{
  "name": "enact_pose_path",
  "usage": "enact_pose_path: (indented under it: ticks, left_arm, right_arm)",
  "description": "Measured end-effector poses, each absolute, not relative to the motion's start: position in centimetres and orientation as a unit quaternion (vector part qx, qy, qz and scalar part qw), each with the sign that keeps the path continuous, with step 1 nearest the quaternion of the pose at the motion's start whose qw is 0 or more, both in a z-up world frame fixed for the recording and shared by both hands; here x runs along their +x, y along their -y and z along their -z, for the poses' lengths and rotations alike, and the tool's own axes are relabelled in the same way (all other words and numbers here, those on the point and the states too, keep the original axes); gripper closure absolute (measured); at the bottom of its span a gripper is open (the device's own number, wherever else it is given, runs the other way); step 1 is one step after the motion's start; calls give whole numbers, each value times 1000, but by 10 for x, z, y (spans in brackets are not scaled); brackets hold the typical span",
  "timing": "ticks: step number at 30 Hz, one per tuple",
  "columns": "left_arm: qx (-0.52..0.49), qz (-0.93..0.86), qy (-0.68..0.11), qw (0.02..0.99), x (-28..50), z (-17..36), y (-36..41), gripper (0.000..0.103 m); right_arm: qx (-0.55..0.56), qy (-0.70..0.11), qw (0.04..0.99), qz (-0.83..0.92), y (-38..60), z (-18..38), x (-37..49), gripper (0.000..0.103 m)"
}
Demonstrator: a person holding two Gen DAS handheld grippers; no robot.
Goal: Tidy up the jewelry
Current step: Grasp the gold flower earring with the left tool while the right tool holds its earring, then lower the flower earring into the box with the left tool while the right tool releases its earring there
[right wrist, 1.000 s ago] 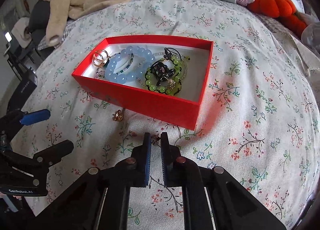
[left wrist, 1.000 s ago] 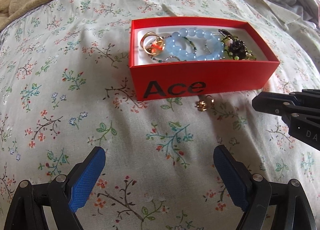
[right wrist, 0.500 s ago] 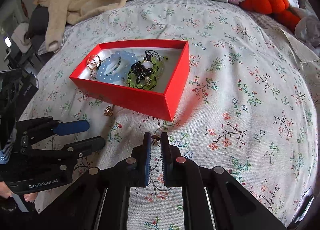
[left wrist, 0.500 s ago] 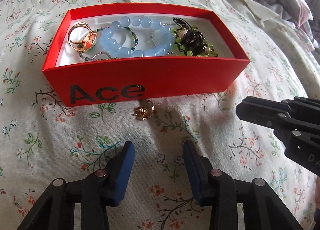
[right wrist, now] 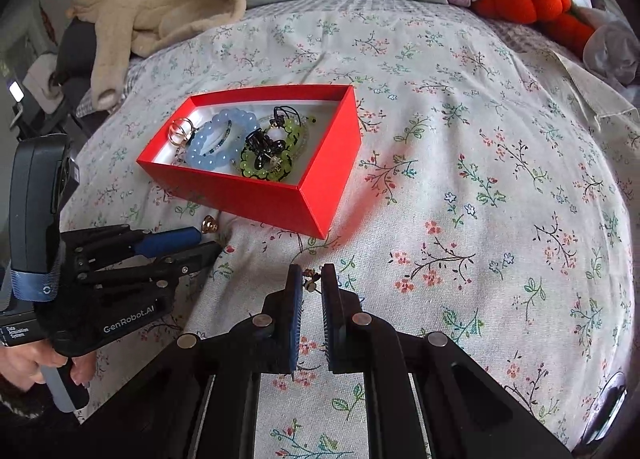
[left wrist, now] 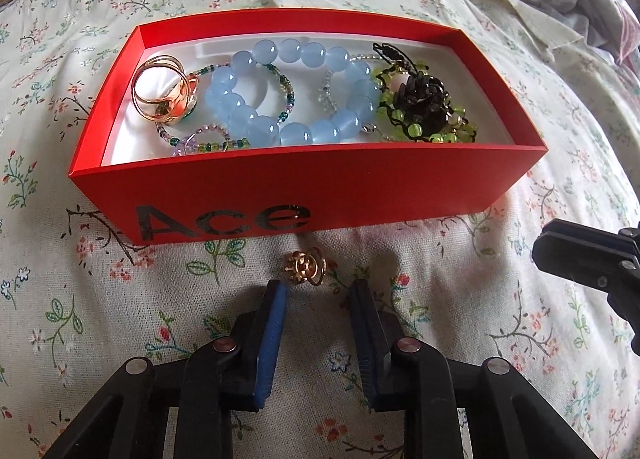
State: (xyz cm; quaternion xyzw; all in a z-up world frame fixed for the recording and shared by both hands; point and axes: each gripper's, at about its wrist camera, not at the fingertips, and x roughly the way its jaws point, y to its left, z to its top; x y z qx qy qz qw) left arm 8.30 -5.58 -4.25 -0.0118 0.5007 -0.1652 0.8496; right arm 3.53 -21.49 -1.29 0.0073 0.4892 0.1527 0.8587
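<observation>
Left gripper closing, gold earring just past its tips; right gripper pinches a small earring; floral bedspread.

Floral bedspread under red box, gold ring, cream blanket.

A red box lettered "Ace" in black holds pale-blue and lime-green bead bracelets beside a gold ring, on a cream bedspread sprigged with pink-and-green flowers.
</observation>
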Motion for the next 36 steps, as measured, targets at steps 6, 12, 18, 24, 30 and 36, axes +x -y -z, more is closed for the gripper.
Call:
enact_pose_path:
  ticks: [6,12,18,24,30,36]
  left_arm:
    - [-8,163,-497,852,88,43,58,75]
    - [1,158,-495,855,90,44,59,81]
    - [3,151,-496,855,92,44,56,93]
    - [-5,155,-500,852,92,40,53,93]
    - [-14,157,-502,851,87,34,49,93]
    - [-16,164,-498,851,78,24,47,93]
  right_arm:
    - [9,-490,858,-152,216,13,35,93]
    - [9,-491,858,-151,216,13,36,93]
    - [6,-493,857,-149,215,16,36,93]
    - [4,-492,858,-147,213,16,35,93]
    - [4,-486,861,-149,212,12,33,93]
    - [6,-485,862,-149,211,9,31,93]
